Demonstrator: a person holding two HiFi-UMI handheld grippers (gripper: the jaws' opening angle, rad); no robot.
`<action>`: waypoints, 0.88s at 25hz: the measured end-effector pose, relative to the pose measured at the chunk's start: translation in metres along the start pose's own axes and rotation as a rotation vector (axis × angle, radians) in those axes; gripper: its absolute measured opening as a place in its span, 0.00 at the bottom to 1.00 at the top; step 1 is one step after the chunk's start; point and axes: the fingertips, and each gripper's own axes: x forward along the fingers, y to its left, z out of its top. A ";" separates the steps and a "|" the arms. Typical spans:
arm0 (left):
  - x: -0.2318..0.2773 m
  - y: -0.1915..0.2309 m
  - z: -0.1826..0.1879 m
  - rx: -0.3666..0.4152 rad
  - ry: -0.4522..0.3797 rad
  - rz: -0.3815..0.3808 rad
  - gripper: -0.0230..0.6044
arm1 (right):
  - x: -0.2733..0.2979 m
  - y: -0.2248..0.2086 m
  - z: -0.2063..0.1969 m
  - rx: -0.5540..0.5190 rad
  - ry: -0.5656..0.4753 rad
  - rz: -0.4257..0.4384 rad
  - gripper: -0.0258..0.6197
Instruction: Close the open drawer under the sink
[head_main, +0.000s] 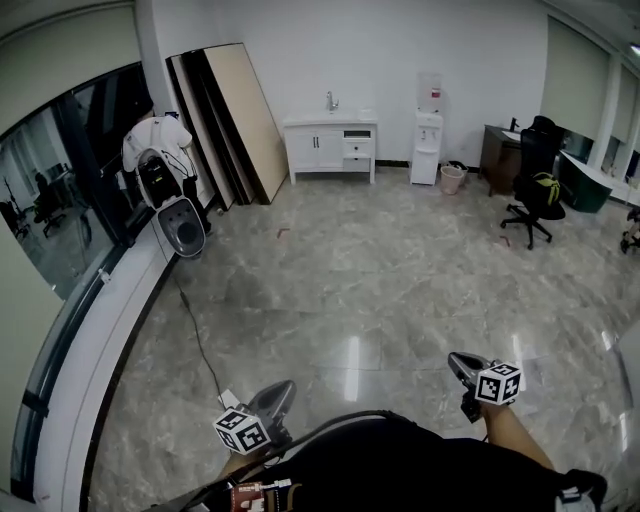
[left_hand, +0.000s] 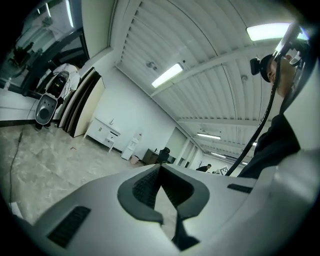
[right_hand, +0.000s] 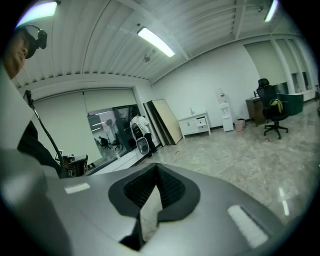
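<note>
Drawer: the open drawer (head_main: 357, 149) sits in the right half of the white sink cabinet (head_main: 318, 150), against the far wall and well apart from us across the marble floor (head_main: 380, 290).
Left jaws: the left gripper (left_hand: 160, 167) has its jaws brought together at the tips, with nothing between them.
Right jaws: the right gripper (right_hand: 156, 169) is closed the same way and holds nothing.
Stage: we judge this to be the approach; neither gripper is anywhere near the drawer front.
Risk, push: a shove on one corner of the front could skew the drawer on its runners and jam it half shut.
Risk, force: pushing too hard could slam the drawer or let closed jaws slip off the smooth front.
Risk, footing: the black cable (head_main: 195, 335) trails over the floor at our left and could snag a foot if we drift that way.
Around: boards (head_main: 235, 120) lean on the wall left of the cabinet, while a water dispenser (head_main: 428, 140) and a bin (head_main: 453, 178) stand to its right.
Further off: an office chair (head_main: 530, 200) stands near the desks at right.
In the way: we see nothing standing on the straight line to the cabinet.
</note>
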 end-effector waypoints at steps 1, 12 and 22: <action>0.007 0.016 0.012 0.003 0.013 -0.009 0.04 | 0.015 0.002 0.007 0.011 -0.007 -0.011 0.04; 0.037 0.198 0.116 0.037 0.064 -0.063 0.04 | 0.198 0.049 0.058 0.005 -0.036 -0.029 0.04; 0.063 0.256 0.143 0.013 0.051 -0.022 0.04 | 0.285 0.025 0.090 0.009 0.005 -0.005 0.04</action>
